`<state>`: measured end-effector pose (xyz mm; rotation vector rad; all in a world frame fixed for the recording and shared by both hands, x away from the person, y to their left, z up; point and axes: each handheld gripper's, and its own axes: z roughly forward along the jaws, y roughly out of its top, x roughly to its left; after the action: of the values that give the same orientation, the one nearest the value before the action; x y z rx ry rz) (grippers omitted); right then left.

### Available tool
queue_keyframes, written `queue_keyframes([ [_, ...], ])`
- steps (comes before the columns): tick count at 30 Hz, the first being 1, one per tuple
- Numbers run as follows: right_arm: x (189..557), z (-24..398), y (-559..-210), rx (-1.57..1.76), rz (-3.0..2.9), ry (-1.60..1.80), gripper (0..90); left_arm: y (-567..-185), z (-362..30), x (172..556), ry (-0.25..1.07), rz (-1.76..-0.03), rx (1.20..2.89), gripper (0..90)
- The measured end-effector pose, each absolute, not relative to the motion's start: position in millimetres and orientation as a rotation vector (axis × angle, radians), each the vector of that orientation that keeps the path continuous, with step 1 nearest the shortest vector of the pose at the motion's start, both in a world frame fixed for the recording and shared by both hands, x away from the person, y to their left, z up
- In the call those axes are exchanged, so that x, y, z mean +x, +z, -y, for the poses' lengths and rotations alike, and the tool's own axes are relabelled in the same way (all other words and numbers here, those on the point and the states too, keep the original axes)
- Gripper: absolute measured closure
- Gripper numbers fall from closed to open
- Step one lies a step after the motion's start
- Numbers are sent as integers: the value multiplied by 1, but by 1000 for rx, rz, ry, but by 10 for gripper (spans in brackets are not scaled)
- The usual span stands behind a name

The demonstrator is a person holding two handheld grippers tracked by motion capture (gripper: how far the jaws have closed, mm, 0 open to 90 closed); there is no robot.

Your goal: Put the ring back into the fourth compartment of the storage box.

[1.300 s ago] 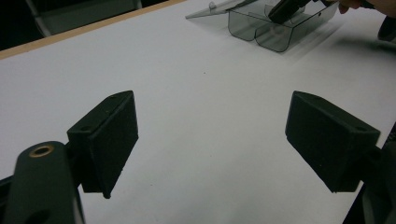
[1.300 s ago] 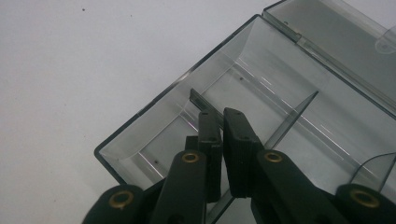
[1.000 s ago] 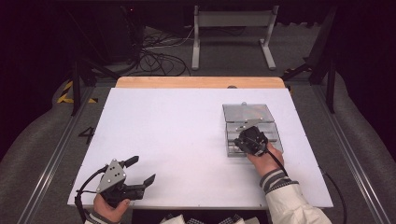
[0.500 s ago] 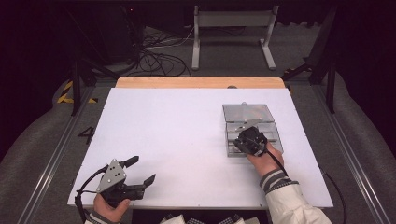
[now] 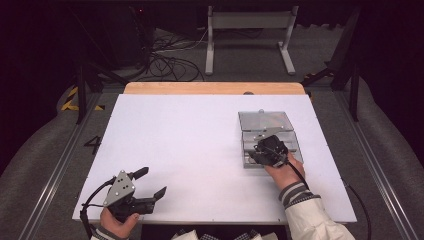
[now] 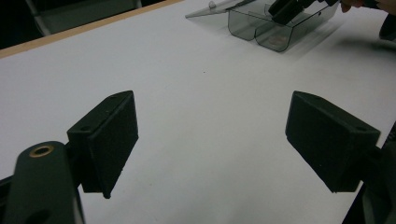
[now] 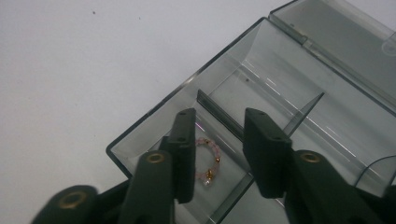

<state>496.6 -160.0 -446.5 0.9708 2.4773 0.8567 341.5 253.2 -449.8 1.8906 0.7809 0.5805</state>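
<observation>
White table (image 5: pixel 200 145) with wooden far edge, dark room, cables on floor behind. Clear plastic box (image 5: pixel 270 137) on right half of table, lid hinged open, lying flat behind it; interior split by dividers. Pink bead bracelet (image 7: pixel 208 161) with gold spacers lies in one compartment. Right gripper (image 5: pixel 267 152) over box, jaws part-way apart above bracelet, nothing held. Left gripper (image 5: pixel 150 186) at near left table edge, jaws wide apart, empty, well apart from box.

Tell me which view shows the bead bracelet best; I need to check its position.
The right gripper view: the bracelet lies in a compartment of the clear box, between the right claw's parted jaws. In the high view, that claw covers it; the left gripper view leaves it indiscernible.
</observation>
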Motion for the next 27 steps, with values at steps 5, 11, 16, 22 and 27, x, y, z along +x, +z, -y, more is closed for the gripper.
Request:
queue_keyframes([
  [5,493,163,-438,965,-2449,895,483,-449,-253,341,580,-781,1888,177],
  [11,486,165,-427,949,-2418,958,391,-449,-254,340,581,-779,1888,177],
  [16,480,166,-418,933,-2390,1005,295,-448,-254,340,581,-776,1885,177],
  [22,474,167,-412,907,-2384,1047,223,-448,-254,340,580,-779,1885,177],
  [27,470,167,-409,896,-2387,1069,187,-448,-254,340,582,-776,1886,177],
])
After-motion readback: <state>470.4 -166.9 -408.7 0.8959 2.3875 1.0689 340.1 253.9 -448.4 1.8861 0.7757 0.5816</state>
